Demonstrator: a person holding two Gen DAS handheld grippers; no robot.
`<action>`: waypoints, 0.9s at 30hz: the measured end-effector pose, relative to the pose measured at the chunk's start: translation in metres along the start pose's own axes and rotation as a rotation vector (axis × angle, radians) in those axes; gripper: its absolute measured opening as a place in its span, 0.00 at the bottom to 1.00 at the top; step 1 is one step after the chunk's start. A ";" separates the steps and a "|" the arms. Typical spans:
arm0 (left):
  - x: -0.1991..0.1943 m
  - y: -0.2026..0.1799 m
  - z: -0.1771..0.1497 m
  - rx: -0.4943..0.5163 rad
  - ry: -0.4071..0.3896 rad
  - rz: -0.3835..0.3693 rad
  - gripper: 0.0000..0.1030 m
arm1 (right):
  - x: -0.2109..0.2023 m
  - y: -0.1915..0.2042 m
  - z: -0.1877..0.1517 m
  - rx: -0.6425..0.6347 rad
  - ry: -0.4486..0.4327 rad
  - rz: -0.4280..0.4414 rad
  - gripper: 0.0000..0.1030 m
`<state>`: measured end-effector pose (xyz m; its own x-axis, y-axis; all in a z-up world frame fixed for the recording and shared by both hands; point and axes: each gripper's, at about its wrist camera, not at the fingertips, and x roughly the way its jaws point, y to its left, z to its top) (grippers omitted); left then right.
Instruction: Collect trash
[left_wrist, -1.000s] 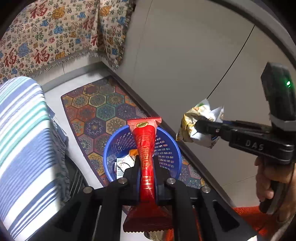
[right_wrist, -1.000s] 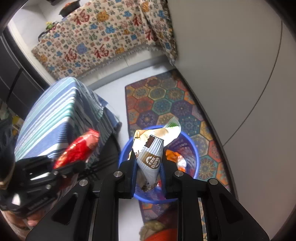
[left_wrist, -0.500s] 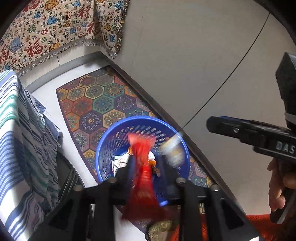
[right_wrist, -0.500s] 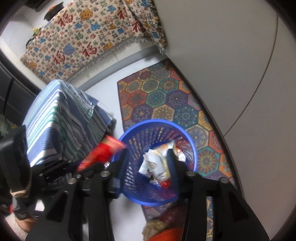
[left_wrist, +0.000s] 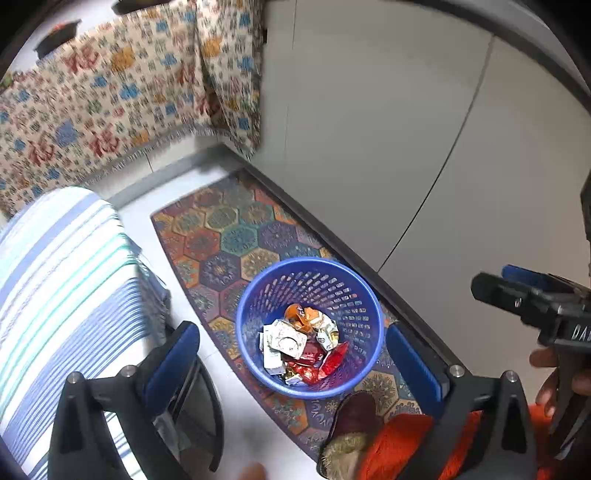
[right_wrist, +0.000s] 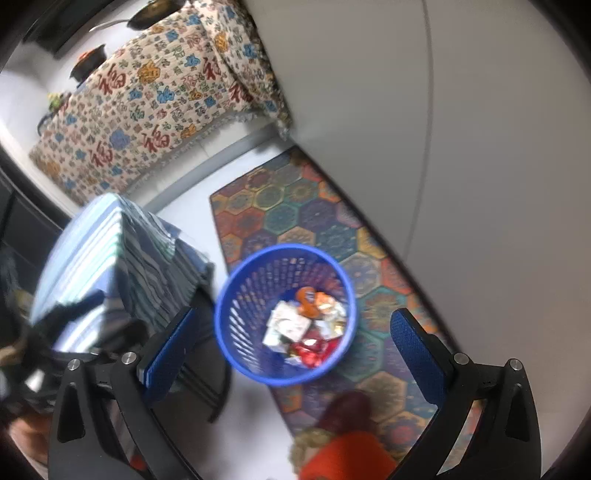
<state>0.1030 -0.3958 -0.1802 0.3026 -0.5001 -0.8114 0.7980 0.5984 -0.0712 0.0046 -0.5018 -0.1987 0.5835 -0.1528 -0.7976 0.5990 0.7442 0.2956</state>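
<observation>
A blue perforated wastebasket (left_wrist: 360, 291) stands on a patterned rug, and shows in the right wrist view too (right_wrist: 236, 325). Crumpled wrappers lie inside it, among them a red wrapper (left_wrist: 332, 360) and a white-and-brown packet (left_wrist: 282, 338); the wrappers also show in the right wrist view (right_wrist: 306, 328). My left gripper (left_wrist: 291, 362) hangs above the basket, open wide and empty. My right gripper (right_wrist: 291, 343) is also above the basket, open wide and empty; its body shows at the right of the left wrist view (left_wrist: 532, 302).
A hexagon-patterned rug (left_wrist: 229, 236) lies along a grey wall (left_wrist: 369, 129). A stool with a blue striped cover (left_wrist: 62, 288) stands left of the basket. A floral cloth (left_wrist: 110, 96) drapes furniture behind. My slippered foot and orange trouser leg (left_wrist: 369, 435) are just below the basket.
Both grippers opened. The red wrapper fell from the left gripper and the white-and-brown packet from the right gripper into the basket. Both grippers rose higher above it.
</observation>
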 end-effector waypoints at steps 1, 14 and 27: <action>-0.009 -0.001 -0.004 0.006 -0.010 0.016 1.00 | -0.009 0.003 -0.006 -0.010 -0.014 -0.014 1.00; -0.093 -0.015 -0.040 0.011 0.000 0.200 1.00 | -0.111 0.033 -0.059 -0.058 -0.115 -0.084 1.00; -0.145 -0.010 -0.042 -0.013 -0.074 0.172 1.00 | -0.141 0.062 -0.083 -0.099 -0.098 -0.067 1.00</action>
<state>0.0286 -0.3027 -0.0861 0.4717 -0.4344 -0.7673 0.7246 0.6868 0.0567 -0.0866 -0.3801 -0.1115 0.5973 -0.2636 -0.7574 0.5844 0.7899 0.1860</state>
